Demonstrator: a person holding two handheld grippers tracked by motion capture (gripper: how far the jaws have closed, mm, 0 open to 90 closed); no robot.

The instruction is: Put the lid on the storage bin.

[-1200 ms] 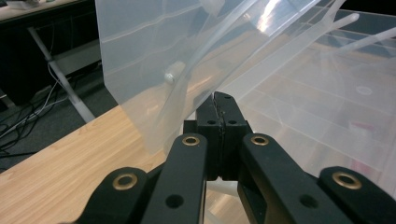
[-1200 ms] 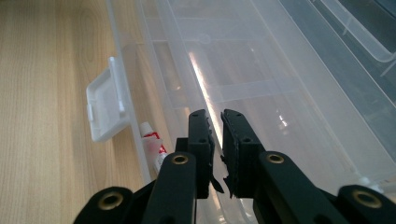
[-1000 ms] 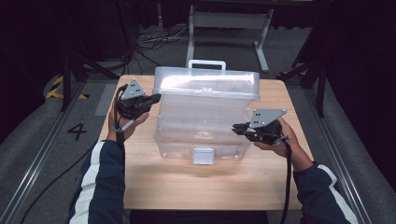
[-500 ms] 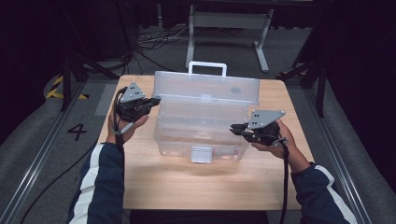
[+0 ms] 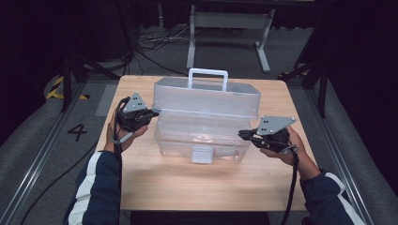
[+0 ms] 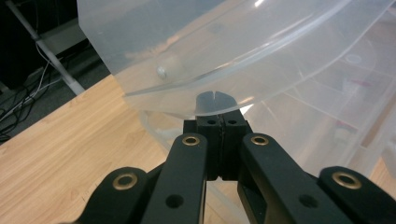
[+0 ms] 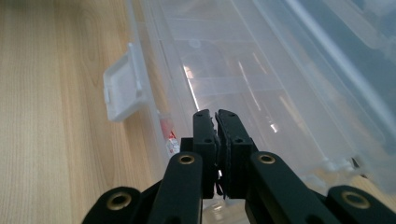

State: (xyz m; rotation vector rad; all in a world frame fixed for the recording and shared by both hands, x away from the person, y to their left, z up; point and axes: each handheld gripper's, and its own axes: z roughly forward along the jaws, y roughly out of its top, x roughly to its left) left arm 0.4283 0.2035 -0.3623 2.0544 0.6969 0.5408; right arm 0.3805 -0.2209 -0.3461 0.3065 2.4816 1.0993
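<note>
Left hand-held gripper (image 6: pixel 216 122), jaws closed empty, props the lid (image 5: pixel 206 97) of the clear storage box (image 5: pixel 202 136); right hand-held gripper (image 7: pixel 217 122) closed empty at its rim. Light, slick, flexing plastic; lift by handle (image 5: pixel 208 77).

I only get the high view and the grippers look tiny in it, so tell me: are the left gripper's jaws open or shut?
Observer: Shut. In the left gripper view, the left gripper has its jaws pressed together with nothing between them.
Operator: What's right above it?
Observer: The curved edge of the clear lid, with a small notched tab just over the tips.
Operator: And the right one?
Observer: The right gripper is shut too, pointing in over the rim of the box.
</note>
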